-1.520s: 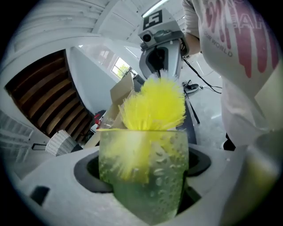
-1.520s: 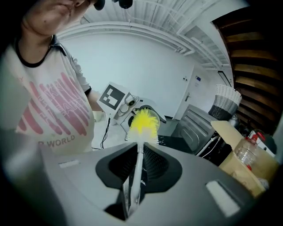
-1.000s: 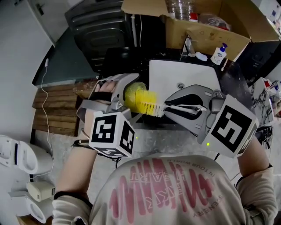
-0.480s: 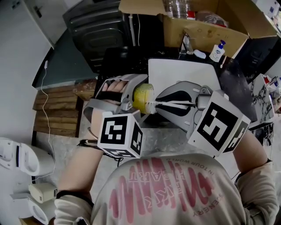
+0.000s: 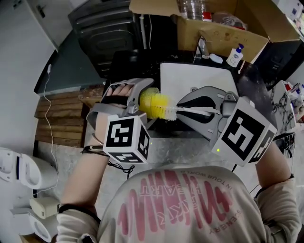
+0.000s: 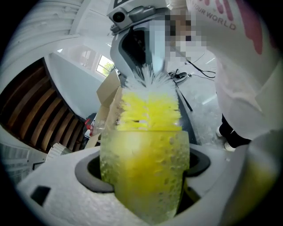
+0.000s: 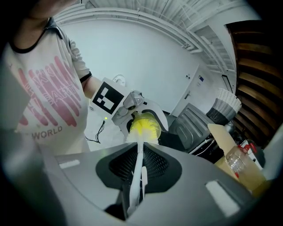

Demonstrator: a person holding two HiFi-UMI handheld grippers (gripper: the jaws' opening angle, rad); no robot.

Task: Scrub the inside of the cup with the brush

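An open cardboard box (image 5: 213, 35) sits at the far edge of the scene, with clear plastic containers (image 5: 192, 7) standing inside it. Just below the box's right part stands a small white pump bottle (image 5: 234, 57) with a blue label. A flat white panel (image 5: 190, 78) lies below the box, near it. To the left of the box is a dark ribbed case (image 5: 104, 33). Well down and left of the box lie brown wooden slats (image 5: 59, 118), a thin white cable (image 5: 46, 102) trailing across them. Farthest from the box, low on the left, rests a rounded white appliance (image 5: 23, 168).
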